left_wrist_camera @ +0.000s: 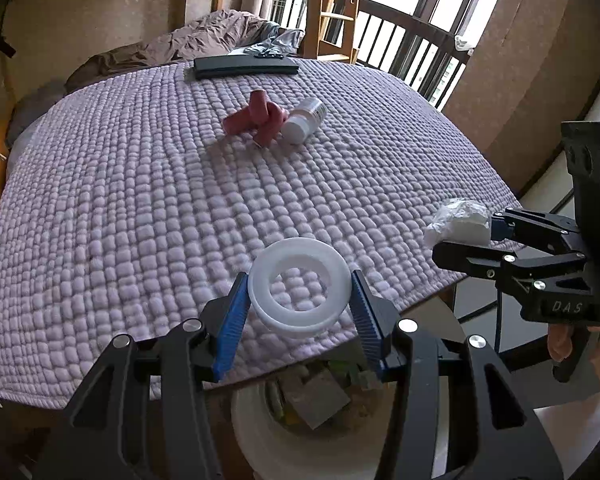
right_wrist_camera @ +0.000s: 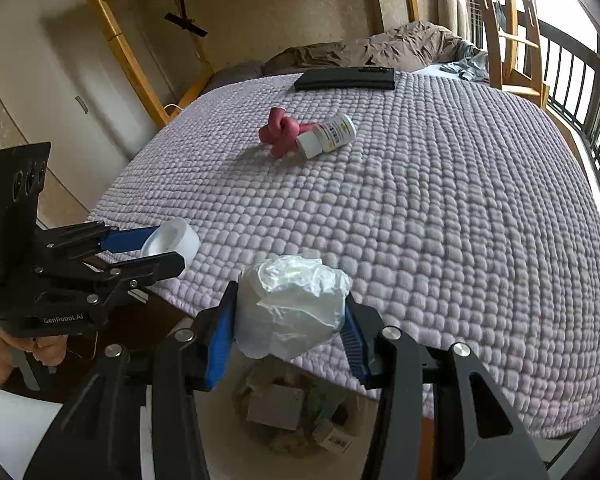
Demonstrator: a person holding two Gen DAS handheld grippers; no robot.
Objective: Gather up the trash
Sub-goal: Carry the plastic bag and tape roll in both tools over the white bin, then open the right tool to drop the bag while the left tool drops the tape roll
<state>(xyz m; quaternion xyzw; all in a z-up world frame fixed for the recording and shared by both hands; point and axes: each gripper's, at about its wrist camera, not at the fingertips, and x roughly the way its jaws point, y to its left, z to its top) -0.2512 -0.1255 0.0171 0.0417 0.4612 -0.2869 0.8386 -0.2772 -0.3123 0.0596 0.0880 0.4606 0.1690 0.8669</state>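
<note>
The left hand-held gripper [left_wrist_camera: 298, 306] grips a white ring [left_wrist_camera: 299, 287]; the right hand-held gripper [right_wrist_camera: 288, 322] clamps a crumpled wad [right_wrist_camera: 294, 302]. Both hang above the bin [right_wrist_camera: 296, 412] at the bed's [right_wrist_camera: 420, 208] near edge. Next, I judge: release over it.

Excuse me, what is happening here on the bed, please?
A person is collecting trash from a bed with a hand-held gripper in each hand. The left hand-held gripper is shut on a white plastic ring; the right hand-held gripper is shut on a crumpled white wrapper. Both hang near the bed's edge, above a white trash bin that already holds rubbish. A pink knotted object and a white bottle lie on the lilac quilt.
</note>
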